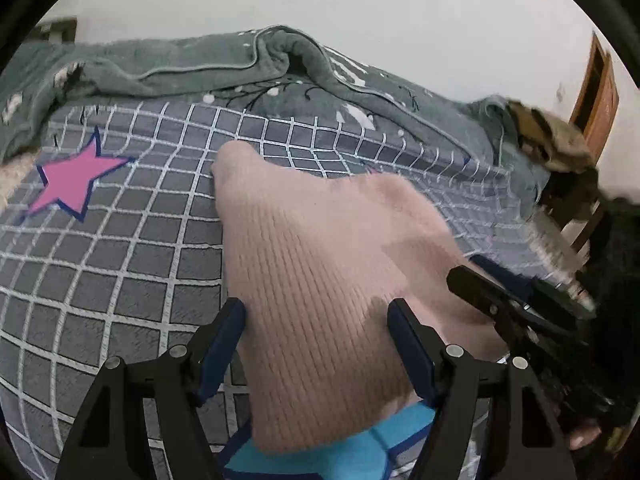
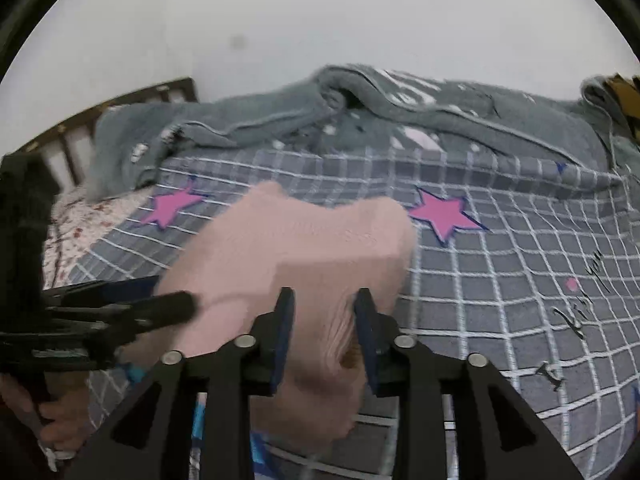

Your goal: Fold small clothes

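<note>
Currently the pink knit garment (image 1: 320, 280) lies on the checked bedspread (image 1: 120, 280), long axis running away from both cameras toward the grey blanket (image 1: 180, 68). Its near end sits between the pads of both tools. Left gripper (image 1: 316, 332): jaws wide apart, knit passing between them, pads apparently not pressing. Right gripper (image 2: 324, 332): jaws narrower, bunched knit between them; whether pads still pinch, cannot tell. Both point downward over the near hem, side by side; the right looks nearer a grip.
</note>
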`<state>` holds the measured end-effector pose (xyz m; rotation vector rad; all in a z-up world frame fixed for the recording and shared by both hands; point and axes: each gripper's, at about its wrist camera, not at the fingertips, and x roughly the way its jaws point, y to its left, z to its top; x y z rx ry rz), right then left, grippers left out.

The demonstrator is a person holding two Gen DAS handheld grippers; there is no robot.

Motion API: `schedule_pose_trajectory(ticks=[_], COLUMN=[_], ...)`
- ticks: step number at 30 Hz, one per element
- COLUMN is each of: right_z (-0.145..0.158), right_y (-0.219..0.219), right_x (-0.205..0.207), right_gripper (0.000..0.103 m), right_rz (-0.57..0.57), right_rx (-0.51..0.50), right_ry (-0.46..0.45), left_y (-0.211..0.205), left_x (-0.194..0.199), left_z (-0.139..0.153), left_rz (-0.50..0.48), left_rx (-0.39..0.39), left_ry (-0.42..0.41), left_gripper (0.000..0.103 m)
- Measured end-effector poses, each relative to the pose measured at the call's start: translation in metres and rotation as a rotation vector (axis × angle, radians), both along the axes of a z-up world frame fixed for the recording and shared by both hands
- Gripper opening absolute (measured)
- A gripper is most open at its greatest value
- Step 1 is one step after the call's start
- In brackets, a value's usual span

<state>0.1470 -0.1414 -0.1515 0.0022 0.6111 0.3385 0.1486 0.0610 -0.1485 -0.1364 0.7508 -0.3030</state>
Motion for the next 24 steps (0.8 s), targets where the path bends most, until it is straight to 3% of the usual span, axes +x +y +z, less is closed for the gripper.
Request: schedule_pose_trajectory(ticks=[3,5,11,13,15,19,24], right_z=[-0.009,-0.020,-0.032,-0.032,-0.032,-0.023,-0.015], right_y=[0.010,0.006,-0.019,-0.018,-0.019,-0.011,-0.036], right_x=[-0.006,-0.003,-0.004,-0.006,-0.006,-0.014,-0.017], right_gripper=[0.043,0.041,0.040,0.036,0.014,0.007,0.005], right_rz=[0.014,-0.014,-0.068,-0.060,-0.041,-0.042,-0.055], right_rx=[-0.057,-0.088,-0.040,-0.059,-0.027,-0.019,0.146], right_ry=[-0.023,0.006,0.034,0.028,0.042,-0.019,-0.013], left_y=[-0.002,0.005,0.023,0.024,0.025,0.030,0.039], left_x=[-0.003,-0.003,-0.013,-0.018,-0.024,-0.030,-0.034], left_z=[-0.007,-0.012,-0.020,-0.017,-0.014,-0.008,-0.001], left_rz=[0.006,0.020,0.050,0.049,0.050,0.059,0.056], left_rx=[0.048,0.030,-0.003,0.005,0.010,-0.005,-0.048], left_ry=[-0.008,0.014,0.044,0.037,0.031,0.032,0.020], left_gripper=[0.073,0.075,0.075,0.075,0.075,0.075,0.073])
